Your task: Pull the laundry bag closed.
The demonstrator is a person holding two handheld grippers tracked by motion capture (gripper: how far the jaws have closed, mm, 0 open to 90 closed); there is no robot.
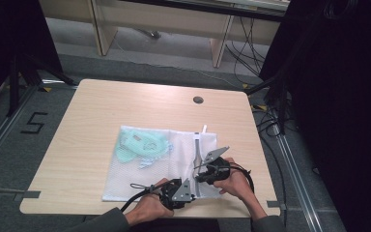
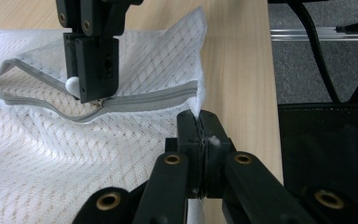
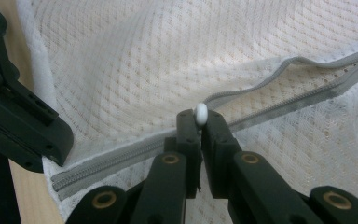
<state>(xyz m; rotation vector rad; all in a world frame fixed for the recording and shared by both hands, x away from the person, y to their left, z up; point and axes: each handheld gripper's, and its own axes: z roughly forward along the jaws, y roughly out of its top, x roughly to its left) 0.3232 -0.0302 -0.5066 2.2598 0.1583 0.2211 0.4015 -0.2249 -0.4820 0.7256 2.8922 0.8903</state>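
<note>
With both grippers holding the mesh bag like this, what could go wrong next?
1. The right gripper pinches only the small white zipper pull; it may slip out.
2. The left gripper clamps just the corner of the mesh bag; the thin fabric could slide free or tear when the zipper is pulled.
3. The green item inside may bunch up and block the zipper.

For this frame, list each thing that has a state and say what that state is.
Mesh laundry bag: lying flat on the table, a pale green item inside.
Zipper: partly open, closed near the bag's corner.
Zipper pull: pinched between the right gripper's fingers.
Left gripper: shut on the bag's corner edge.
Right gripper: shut on the zipper pull.
</note>
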